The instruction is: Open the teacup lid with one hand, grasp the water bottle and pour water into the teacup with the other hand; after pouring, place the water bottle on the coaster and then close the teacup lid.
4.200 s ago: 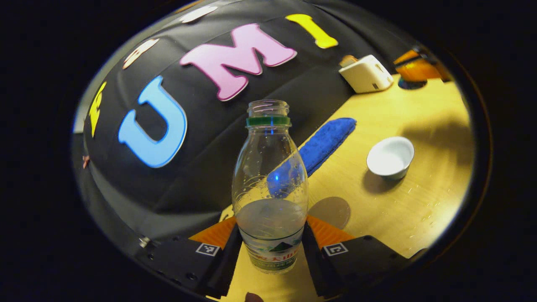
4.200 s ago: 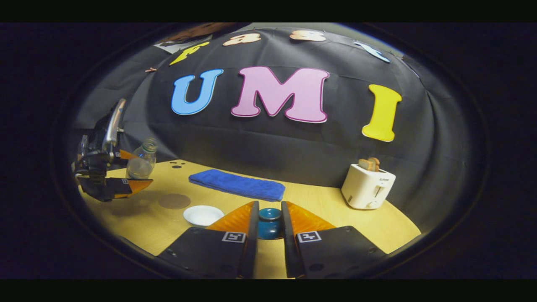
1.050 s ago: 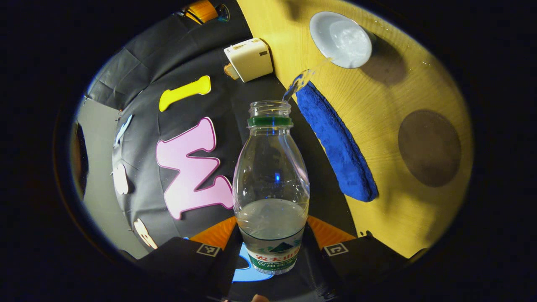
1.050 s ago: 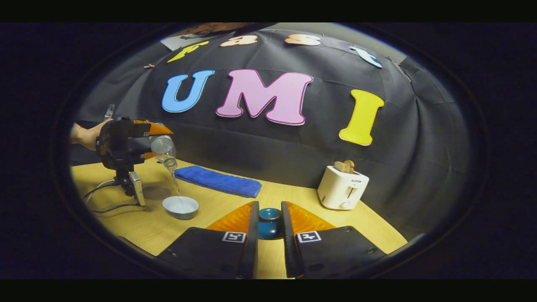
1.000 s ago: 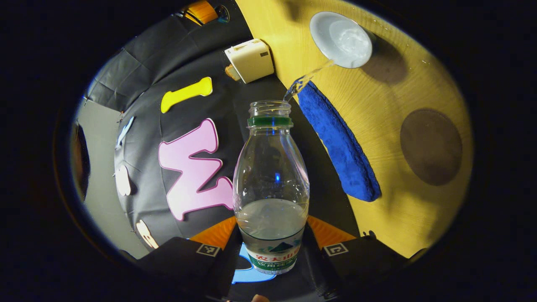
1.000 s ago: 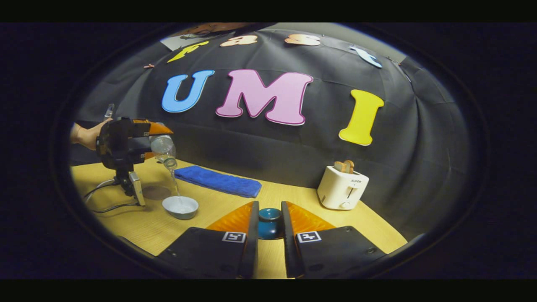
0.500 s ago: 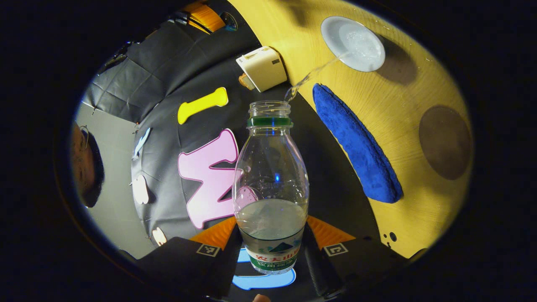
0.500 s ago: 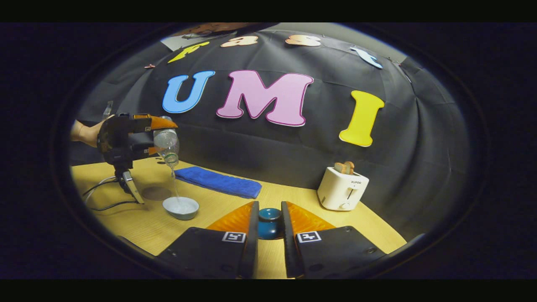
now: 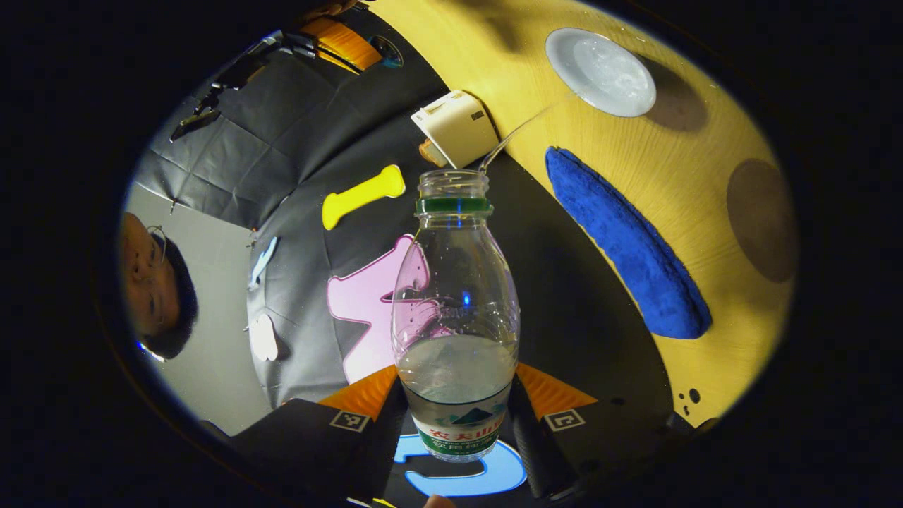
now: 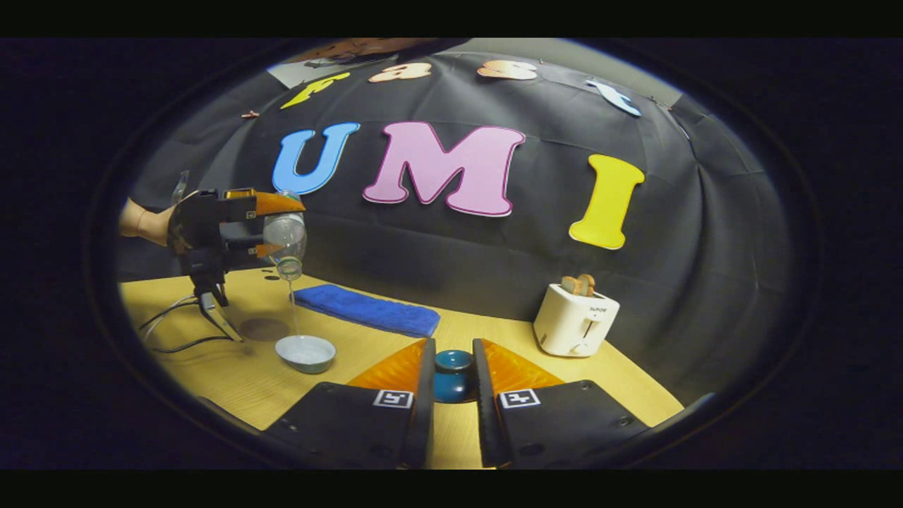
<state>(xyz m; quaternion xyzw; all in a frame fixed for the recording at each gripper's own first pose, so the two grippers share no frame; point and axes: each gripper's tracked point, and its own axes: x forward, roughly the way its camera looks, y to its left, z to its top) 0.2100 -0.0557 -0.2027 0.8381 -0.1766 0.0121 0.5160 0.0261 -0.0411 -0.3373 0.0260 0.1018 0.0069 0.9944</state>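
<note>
Dim booth, warm overhead light, soft shadows on table point(image 10: 247, 374), heavy fisheye bending at edges

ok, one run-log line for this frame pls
phase: pouring | left gripper: shut on water bottle, tipped, thin stream into teacup | right gripper: shut on teacup lid | coaster: bare

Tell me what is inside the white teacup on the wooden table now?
The white teacup holds clear water, and a thin stream falls in from the tilted clear plastic bottle in the left gripper. How deep the water stands cannot be judged.
</note>
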